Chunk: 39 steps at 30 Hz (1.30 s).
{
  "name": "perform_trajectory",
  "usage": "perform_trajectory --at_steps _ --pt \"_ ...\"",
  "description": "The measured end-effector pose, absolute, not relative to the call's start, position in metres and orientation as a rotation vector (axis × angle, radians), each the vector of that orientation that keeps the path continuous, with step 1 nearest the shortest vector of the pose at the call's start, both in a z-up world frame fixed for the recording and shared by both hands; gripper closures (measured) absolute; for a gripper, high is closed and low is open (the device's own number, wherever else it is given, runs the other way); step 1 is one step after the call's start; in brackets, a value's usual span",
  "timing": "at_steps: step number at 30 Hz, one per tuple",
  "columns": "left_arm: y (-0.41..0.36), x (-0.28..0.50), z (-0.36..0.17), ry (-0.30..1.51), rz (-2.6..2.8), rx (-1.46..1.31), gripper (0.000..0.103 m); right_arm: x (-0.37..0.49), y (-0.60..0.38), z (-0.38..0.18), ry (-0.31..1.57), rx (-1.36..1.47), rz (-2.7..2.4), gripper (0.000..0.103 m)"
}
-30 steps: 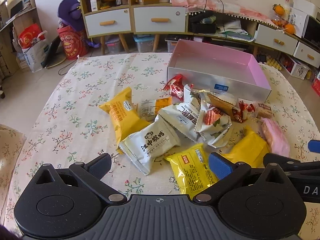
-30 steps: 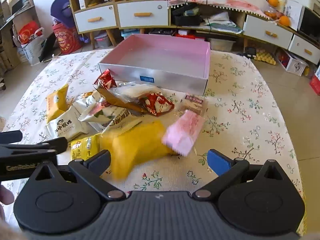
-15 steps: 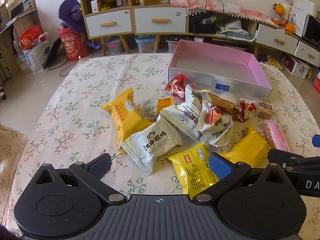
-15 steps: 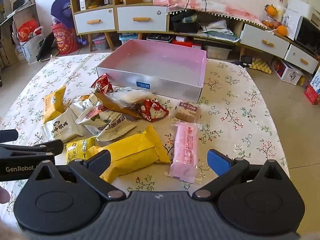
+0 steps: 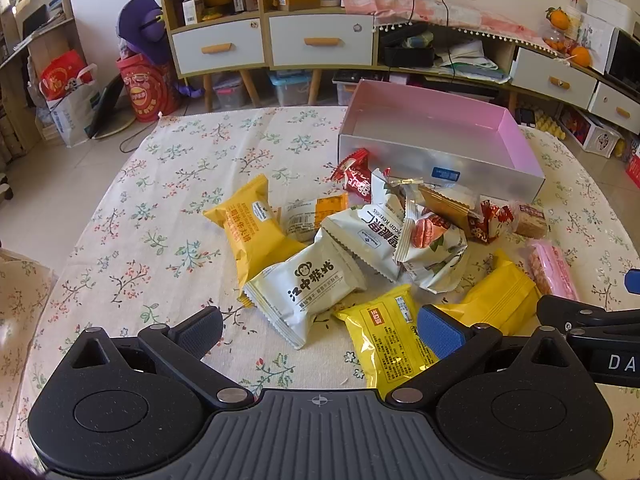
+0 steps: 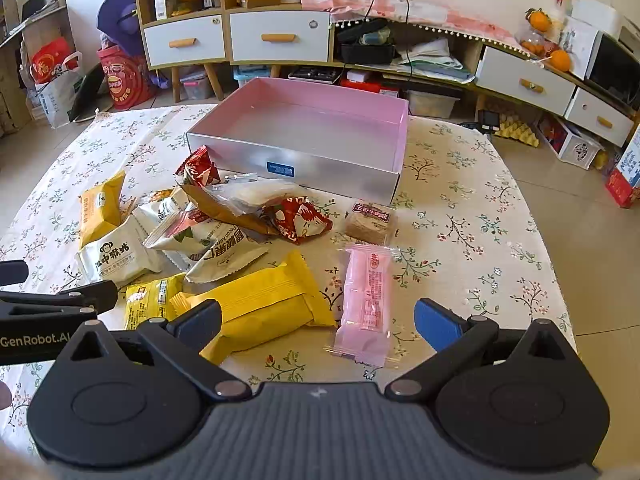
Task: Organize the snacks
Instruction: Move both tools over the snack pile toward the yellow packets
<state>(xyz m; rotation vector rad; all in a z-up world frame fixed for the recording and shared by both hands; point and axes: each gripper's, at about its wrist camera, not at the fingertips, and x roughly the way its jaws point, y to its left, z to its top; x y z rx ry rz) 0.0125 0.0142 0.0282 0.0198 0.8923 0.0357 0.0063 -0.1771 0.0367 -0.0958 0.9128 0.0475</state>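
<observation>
Several wrapped snacks lie in a heap on the flowered tablecloth in front of an empty pink-lined box [image 5: 516, 136] [image 6: 400, 132]. My left gripper [image 5: 320, 330] is open above a white monkey-print packet [image 5: 308, 284] and a small yellow packet [image 5: 388, 336]. My right gripper [image 6: 318, 322] is open over a big yellow packet [image 6: 260, 304] and a pink wafer pack [image 6: 366, 296]. A brown nougat square [image 6: 370, 218] and a red candy packet [image 6: 302, 220] lie nearer the box. Neither gripper holds anything.
Bare tablecloth [image 5: 152, 216] stretches left of the heap, and more [image 6: 480, 240] right of the pink pack. Behind the table stand drawer cabinets [image 5: 320, 40], shelves, floor bags [image 5: 68, 96] and a low unit with oranges [image 6: 560, 60]. The left gripper's arm [image 6: 48, 320] shows at the right view's left edge.
The yellow packet and pink wafer pack, blurred with motion a second ago, now lie still on the cloth. Both grippers have drawn back and risen slightly, staying open.
</observation>
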Motion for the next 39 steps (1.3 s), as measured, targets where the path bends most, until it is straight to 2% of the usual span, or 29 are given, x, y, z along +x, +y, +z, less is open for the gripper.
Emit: perform_trajectory --at_steps 39 --pt "0.0147 0.0112 0.0244 0.905 0.031 0.024 0.000 0.0066 -0.1752 0.0334 0.919 -0.103 0.040 0.000"
